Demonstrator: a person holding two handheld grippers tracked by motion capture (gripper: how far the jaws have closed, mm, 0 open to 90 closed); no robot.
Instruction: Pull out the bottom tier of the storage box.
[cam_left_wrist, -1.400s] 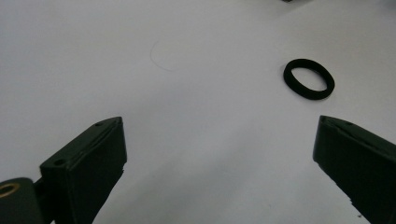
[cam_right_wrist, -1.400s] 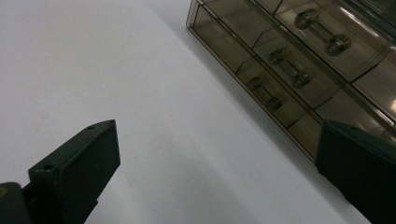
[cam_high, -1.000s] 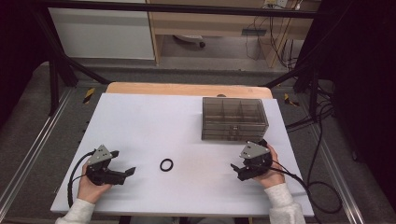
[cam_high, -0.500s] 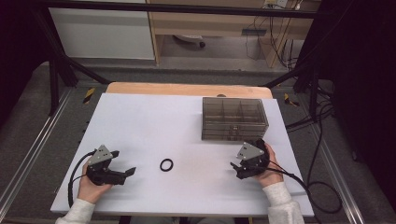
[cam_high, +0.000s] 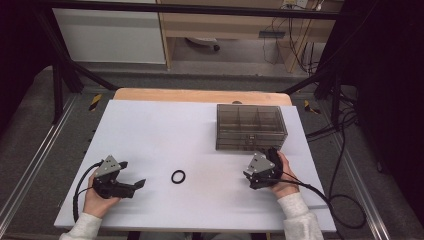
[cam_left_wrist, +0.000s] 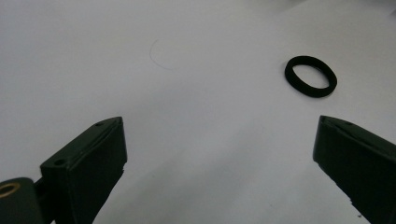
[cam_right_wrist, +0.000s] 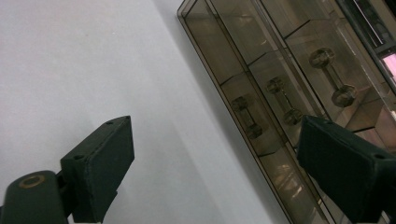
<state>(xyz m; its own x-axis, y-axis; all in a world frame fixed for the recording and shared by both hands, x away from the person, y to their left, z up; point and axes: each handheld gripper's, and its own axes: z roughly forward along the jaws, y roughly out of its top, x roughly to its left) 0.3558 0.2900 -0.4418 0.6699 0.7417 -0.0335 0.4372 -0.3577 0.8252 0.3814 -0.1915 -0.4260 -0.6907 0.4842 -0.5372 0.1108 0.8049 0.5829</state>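
Box (cam_right_wrist: 299, 93) cut off by frame edge, one corner behind right gripper's (cam_right_wrist: 215, 154) jaws

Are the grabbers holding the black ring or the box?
Nothing is held. The left gripper and right gripper are open; the black ring and box sit untouched.

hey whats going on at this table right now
A person sits at a white table with a hand-held gripper in each hand. The left hand-held gripper rests with open jaws pointing toward a small black rubber ring lying flat nearby, untouched. The right hand-held gripper sits just in front of a smoky transparent plastic compartment box; its jaws have just been closing a little, with nothing between them. Nothing is held yet.
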